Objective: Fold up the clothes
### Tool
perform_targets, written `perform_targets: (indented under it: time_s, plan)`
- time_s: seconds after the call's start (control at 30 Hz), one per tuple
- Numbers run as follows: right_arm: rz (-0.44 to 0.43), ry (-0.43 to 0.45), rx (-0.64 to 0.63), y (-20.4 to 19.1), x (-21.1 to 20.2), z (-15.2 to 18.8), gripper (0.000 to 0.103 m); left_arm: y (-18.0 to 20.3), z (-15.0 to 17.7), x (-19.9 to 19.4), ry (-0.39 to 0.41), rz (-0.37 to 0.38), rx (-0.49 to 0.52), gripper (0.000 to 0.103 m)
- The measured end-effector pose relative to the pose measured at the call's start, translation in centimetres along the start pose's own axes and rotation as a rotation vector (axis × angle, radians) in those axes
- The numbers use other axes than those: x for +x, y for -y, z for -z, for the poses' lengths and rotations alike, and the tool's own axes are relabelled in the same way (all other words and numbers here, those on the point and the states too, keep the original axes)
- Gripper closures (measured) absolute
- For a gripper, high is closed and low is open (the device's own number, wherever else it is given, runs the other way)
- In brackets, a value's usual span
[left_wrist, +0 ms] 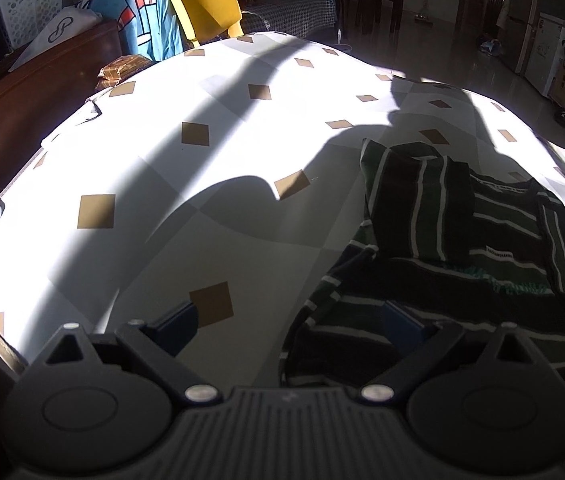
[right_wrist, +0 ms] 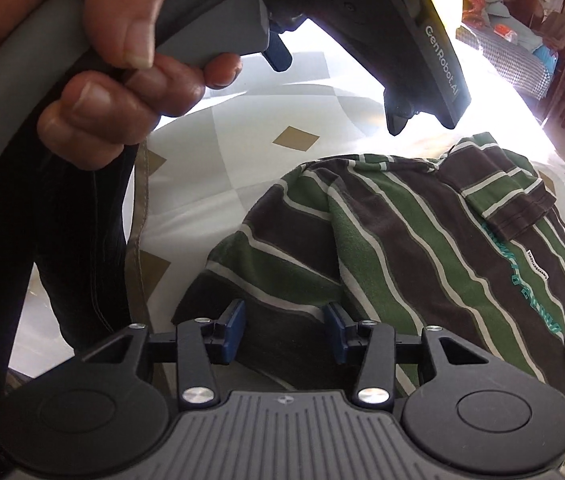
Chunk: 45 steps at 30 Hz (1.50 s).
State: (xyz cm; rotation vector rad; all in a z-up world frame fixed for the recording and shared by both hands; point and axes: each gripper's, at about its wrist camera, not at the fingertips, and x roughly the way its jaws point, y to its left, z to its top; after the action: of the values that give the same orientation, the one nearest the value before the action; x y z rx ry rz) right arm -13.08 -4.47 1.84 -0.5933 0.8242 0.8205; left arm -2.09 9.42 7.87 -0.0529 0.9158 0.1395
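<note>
A striped shirt (left_wrist: 462,240) in green, dark brown and white lies partly folded on the tablecloth (left_wrist: 162,160), with one sleeve turned in over its chest. My left gripper (left_wrist: 290,328) is open wide at the shirt's near left edge, its right finger over the fabric and its left finger over bare cloth. In the right wrist view the same shirt (right_wrist: 422,240) fills the middle. My right gripper (right_wrist: 285,330) is open just above the shirt's near hem, with nothing pinched. A hand (right_wrist: 122,80) holds the other gripper's grey handle (right_wrist: 210,40) above the table.
The tablecloth is white with brown diamonds, half in sun and half in shadow. Behind the table stand a yellow chair (left_wrist: 206,8), a blue printed cloth (left_wrist: 142,24) and a brown sofa (left_wrist: 22,112). Dark trousers (right_wrist: 62,220) stand at the table's near edge.
</note>
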Motion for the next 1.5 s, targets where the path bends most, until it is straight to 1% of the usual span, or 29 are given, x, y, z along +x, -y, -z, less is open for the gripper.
perform_targets:
  time_s: [0.07, 0.2, 0.23, 0.3, 0.33, 0.4, 0.43, 0.47, 0.53, 0.57, 0.63, 0.73, 0.77, 0.87, 1.03, 1.2, 1.33, 1.43, 1.5]
  plan:
    - [0.024, -0.011, -0.025, -0.3, 0.5, 0.2, 0.057, 0.2, 0.0, 0.1, -0.005, 0.006, 0.005, 0.005]
    - [0.025, -0.002, -0.019, -0.2, 0.6, 0.3, 0.057, 0.2, 0.1, 0.2, -0.008, 0.006, 0.005, 0.005]
    - [0.022, 0.0, -0.008, -0.1, 0.5, 0.3, 0.06, 0.2, 0.1, 0.2, -0.007, 0.005, 0.002, 0.005]
    - [0.015, 0.011, 0.008, -0.1, 0.3, 0.3, 0.071, 0.1, 0.0, 0.2, -0.006, 0.002, -0.004, 0.005]
    - [0.012, 0.015, 0.014, -0.1, 0.4, 0.1, 0.081, 0.0, 0.0, 0.2, -0.005, 0.001, -0.006, 0.005]
    - [-0.003, 0.015, 0.044, 0.1, 0.4, -0.1, 0.092, -0.1, 0.0, 0.1, 0.0, -0.003, -0.011, 0.005]
    - [-0.024, 0.014, 0.071, 0.4, 0.4, -0.2, 0.096, -0.2, -0.1, 0.0, 0.005, -0.006, -0.013, 0.005]
    - [-0.066, 0.015, 0.115, 0.9, 0.3, -0.3, 0.099, -0.2, -0.1, -0.1, 0.01, -0.01, -0.016, 0.005]
    - [-0.163, 0.044, 0.195, 1.7, -0.1, -0.6, 0.1, -0.5, -0.3, -0.3, 0.024, -0.017, -0.025, 0.005]
    - [-0.194, 0.058, 0.217, 1.9, -0.3, -0.6, 0.1, -0.6, -0.4, -0.4, 0.032, -0.02, -0.03, 0.005]
    - [-0.18, 0.056, 0.198, 1.8, -0.5, -0.6, 0.1, -0.8, -0.5, -0.6, 0.046, -0.026, -0.04, 0.005]
    - [-0.16, 0.053, 0.169, 1.5, -0.7, -0.5, 0.098, -1.1, -0.7, -0.7, 0.054, -0.037, -0.049, 0.005]
    - [-0.153, 0.052, 0.16, 1.4, -0.8, -0.5, 0.089, -1.1, -0.7, -0.6, 0.052, -0.039, -0.049, 0.005]
    - [-0.133, 0.049, 0.132, 1.2, -1.1, -0.5, 0.072, -1.1, -0.6, -0.5, 0.045, -0.037, -0.045, 0.005]
    - [-0.099, 0.043, 0.084, 0.8, -1.5, -0.4, 0.063, -0.6, -0.4, -0.3, 0.032, -0.03, -0.029, 0.005]
    - [-0.069, 0.014, 0.009, 0.3, -1.4, 0.3, 0.058, -0.3, -0.3, 0.0, 0.016, -0.018, -0.021, 0.005]
    - [-0.027, -0.038, -0.076, -0.3, -0.8, 1.2, 0.057, 0.0, -0.1, 0.0, 0.011, -0.008, -0.013, 0.005]
    - [0.001, -0.024, -0.11, -0.5, -0.7, 1.6, 0.054, 0.1, -0.1, 0.1, 0.01, -0.004, -0.008, 0.005]
    - [0.003, -0.015, -0.102, -0.3, -0.6, 1.6, 0.053, 0.2, -0.1, 0.2, 0.007, -0.004, -0.007, 0.005]
